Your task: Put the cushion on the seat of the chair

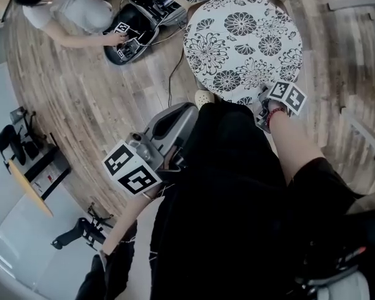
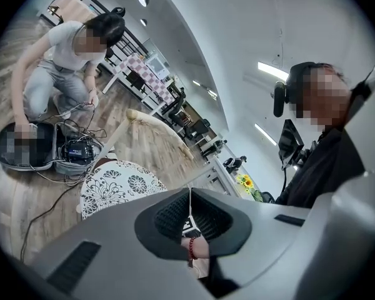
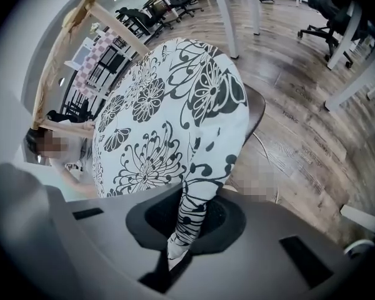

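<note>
The round white cushion (image 1: 240, 39) with black flower print lies across the chair's seat. A sliver of the brown seat (image 3: 256, 108) shows under its edge, and the pale wooden backrest (image 3: 62, 61) rises behind. My right gripper (image 1: 262, 99) points steeply down at the cushion's near edge and is shut on a fold of its cloth (image 3: 186, 220). My left gripper (image 1: 186, 112) hangs lower left, apart from the cushion (image 2: 115, 183). Its ribbed pads meet along a thin pale line (image 2: 189, 199) with nothing between them.
A person (image 1: 69, 11) crouches on the wooden floor beside an open black case (image 1: 131, 33) with cables running toward the chair. White table legs (image 1: 362, 124) stand at the right. Black equipment (image 1: 31, 155) lies at the left.
</note>
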